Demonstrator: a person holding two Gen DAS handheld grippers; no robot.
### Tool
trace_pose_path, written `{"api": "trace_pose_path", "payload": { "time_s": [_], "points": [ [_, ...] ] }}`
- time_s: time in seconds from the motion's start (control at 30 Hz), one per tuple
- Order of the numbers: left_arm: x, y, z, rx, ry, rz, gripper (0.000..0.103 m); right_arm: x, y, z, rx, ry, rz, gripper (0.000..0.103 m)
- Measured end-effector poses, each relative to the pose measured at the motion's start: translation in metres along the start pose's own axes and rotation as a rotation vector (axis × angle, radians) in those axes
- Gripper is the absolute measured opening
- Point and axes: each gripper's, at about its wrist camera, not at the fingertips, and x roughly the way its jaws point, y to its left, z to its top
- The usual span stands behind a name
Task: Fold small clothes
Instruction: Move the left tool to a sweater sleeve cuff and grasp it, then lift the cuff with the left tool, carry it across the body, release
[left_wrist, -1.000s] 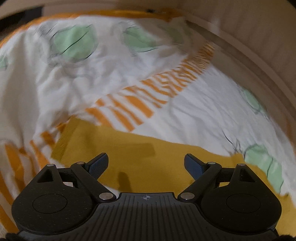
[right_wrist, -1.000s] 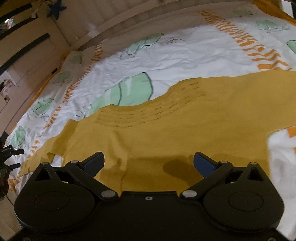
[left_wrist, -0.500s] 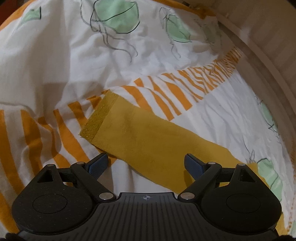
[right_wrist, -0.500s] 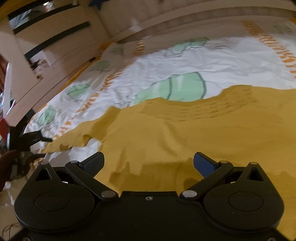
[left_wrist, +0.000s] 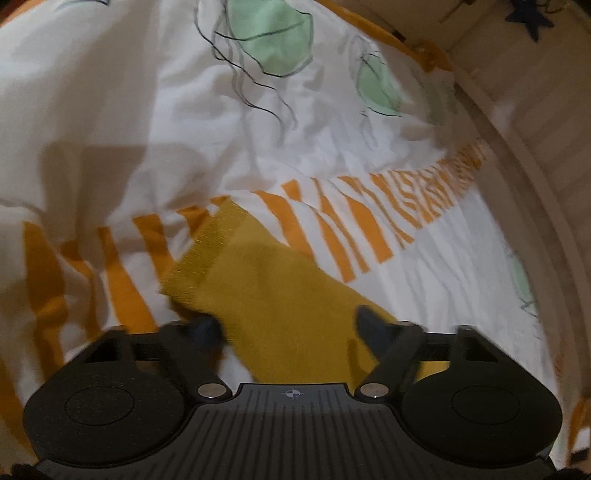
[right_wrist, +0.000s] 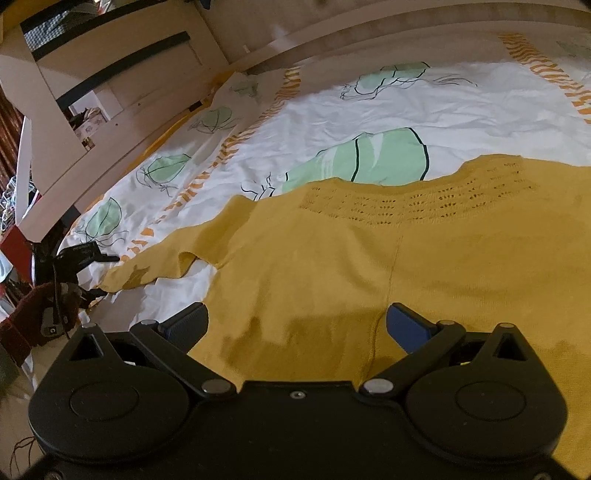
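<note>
Yellow sleeve (left_wrist: 280, 295) between closing left tongs (left_wrist: 290, 328), not pinched yet. Right tongs (right_wrist: 295, 325) spread over sweater body (right_wrist: 406, 266); only that view shows holey collar (right_wrist: 413, 199).

One yellow knit top, one printed bedsheet, two grippers.

A single mustard-yellow knit top (right_wrist: 369, 258) lies on one white sheet (right_wrist: 369, 110) printed with green jellyfish and orange stripes. In the right wrist view five green jellyfish are clear on the sheet, with fainter ones at its far edges; the left wrist view shows two clearly. One sleeve (left_wrist: 266, 295) with one ribbed cuff (left_wrist: 203, 254) shows there. Two grippers: left gripper (left_wrist: 290, 326), right gripper (right_wrist: 295, 325).
</note>
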Motion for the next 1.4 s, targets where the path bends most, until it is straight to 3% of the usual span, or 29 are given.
{"api": "trace_pose_path", "payload": {
  "time_s": [0.03, 0.17, 0.23, 0.27, 0.4, 0.57, 0.73, 1.1, 1.4],
  "points": [
    [0.001, -0.001, 0.001, 0.013, -0.001, 0.022, 0.052, -0.001, 0.0, 0.0, 0.001, -0.001, -0.001, 0.103],
    [0.0, -0.002, 0.001, 0.022, -0.01, 0.05, 0.04, -0.002, 0.001, 0.002, 0.002, 0.001, -0.019, 0.103],
    [-0.003, -0.002, 0.0, 0.011, -0.036, 0.042, 0.014, -0.002, 0.0, 0.002, 0.003, 0.002, -0.027, 0.103],
    [-0.005, -0.003, 0.0, 0.005, -0.049, 0.031, 0.01, -0.002, 0.0, 0.003, 0.004, 0.004, -0.037, 0.103],
    [-0.019, -0.013, 0.001, 0.004, -0.116, -0.011, 0.008, -0.005, -0.003, 0.006, 0.01, 0.003, -0.068, 0.103],
    [-0.049, -0.019, 0.008, -0.018, -0.255, -0.005, 0.008, -0.007, -0.013, 0.01, 0.05, -0.001, -0.096, 0.103],
    [-0.071, -0.035, 0.012, 0.003, -0.342, -0.022, 0.008, -0.007, -0.018, 0.012, 0.077, 0.009, -0.11, 0.103],
    [-0.095, -0.125, -0.022, 0.201, -0.334, -0.185, 0.008, -0.016, -0.032, 0.024, 0.097, 0.062, -0.215, 0.103],
    [-0.099, -0.214, -0.061, 0.321, -0.204, -0.345, 0.008, -0.039, -0.058, 0.042, 0.127, 0.037, -0.315, 0.103]
  ]
}}
